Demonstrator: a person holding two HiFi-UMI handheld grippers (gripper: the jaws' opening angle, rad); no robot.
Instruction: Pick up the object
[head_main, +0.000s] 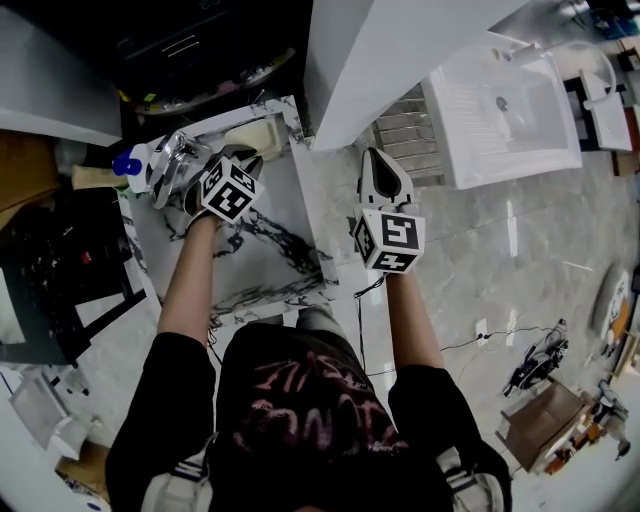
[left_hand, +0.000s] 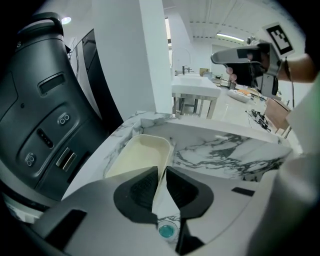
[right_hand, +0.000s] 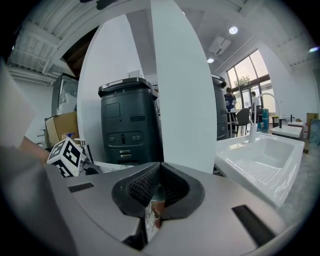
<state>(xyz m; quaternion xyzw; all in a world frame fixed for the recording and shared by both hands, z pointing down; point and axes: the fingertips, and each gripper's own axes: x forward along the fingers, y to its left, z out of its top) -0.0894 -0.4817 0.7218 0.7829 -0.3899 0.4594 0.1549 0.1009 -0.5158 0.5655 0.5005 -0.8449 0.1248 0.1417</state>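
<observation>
While clamping the thin side wall of the cream rectangular plastic tray (left_hand: 137, 157) between its black ribbed pads (left_hand: 142, 187), pointing the left gripper (left_hand: 161, 175) steeply down at the far edge of the white table with grey marble veining (left_hand: 230, 150), with the tray sitting on that top just beside the dark grey machine with buttons and slots (left_hand: 45, 110). Hiding most of that tray in the head view behind the gripper body and its black-and-white marker cube (head_main: 228, 190), leaving only a pale corner showing. Cutting off the tray's near end below the pads in the left gripper view. Holding the right gripper (right_hand: 160, 167) just beside the table's right edge, jaws pressed together at the tips and gripping nothing recognisable; glimpsing behind them only a pale scrap with a brown spot, too small to tell. Blocking the middle of the right gripper view with a broad white pillar (right_hand: 180, 90), and showing a white sink with a ribbed drainer (right_hand: 270, 155) at the right. Failing to read the faded pink lettering across the person's black shirt (head_main: 300, 400), stretched and upside down; failing likewise with the tiny marks on the machine's buttons; finding only square black-and-white codes on the cubes.
</observation>
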